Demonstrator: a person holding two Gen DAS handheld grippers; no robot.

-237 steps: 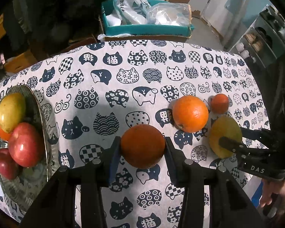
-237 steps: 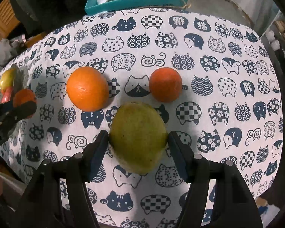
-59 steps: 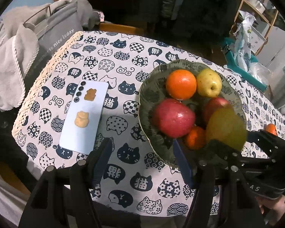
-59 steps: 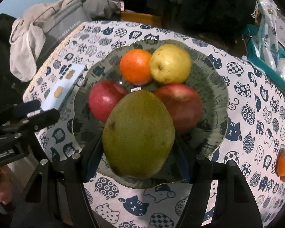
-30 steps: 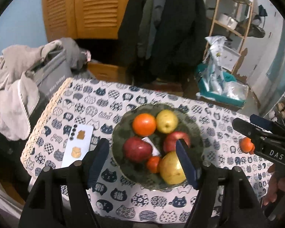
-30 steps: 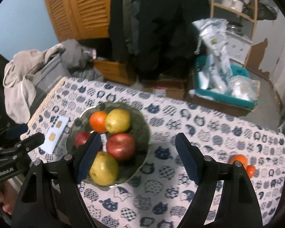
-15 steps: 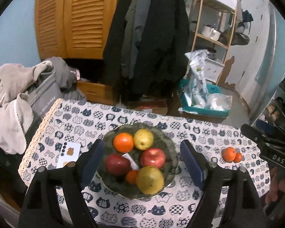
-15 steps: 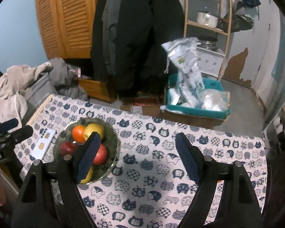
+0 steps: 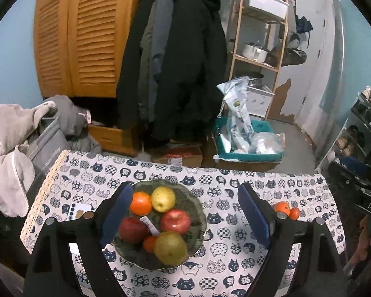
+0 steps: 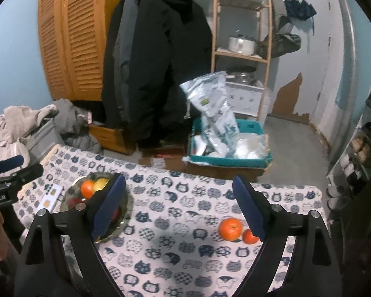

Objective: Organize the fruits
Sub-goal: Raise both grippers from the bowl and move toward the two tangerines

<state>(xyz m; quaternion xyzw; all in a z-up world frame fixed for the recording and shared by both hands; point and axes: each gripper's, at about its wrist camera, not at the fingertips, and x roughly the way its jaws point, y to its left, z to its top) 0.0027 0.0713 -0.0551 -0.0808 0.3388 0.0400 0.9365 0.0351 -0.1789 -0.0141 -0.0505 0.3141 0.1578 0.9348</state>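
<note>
A table (image 9: pixel 235 267) covered in a cat-print cloth is seen from above through two wrist cameras. A green glass bowl (image 9: pixel 197 212) near its left end holds six fruits: an orange (image 9: pixel 141 203), a yellow apple (image 9: pixel 163 199), two red apples, a small orange fruit and a green mango (image 9: pixel 170 248). Two loose oranges (image 10: pixel 230 229) are seen touching near the table's right end. The left gripper (image 9: pixel 184 216) and right gripper (image 10: pixel 178 203) are held above the table, jaws opening, nothing between them.
</note>
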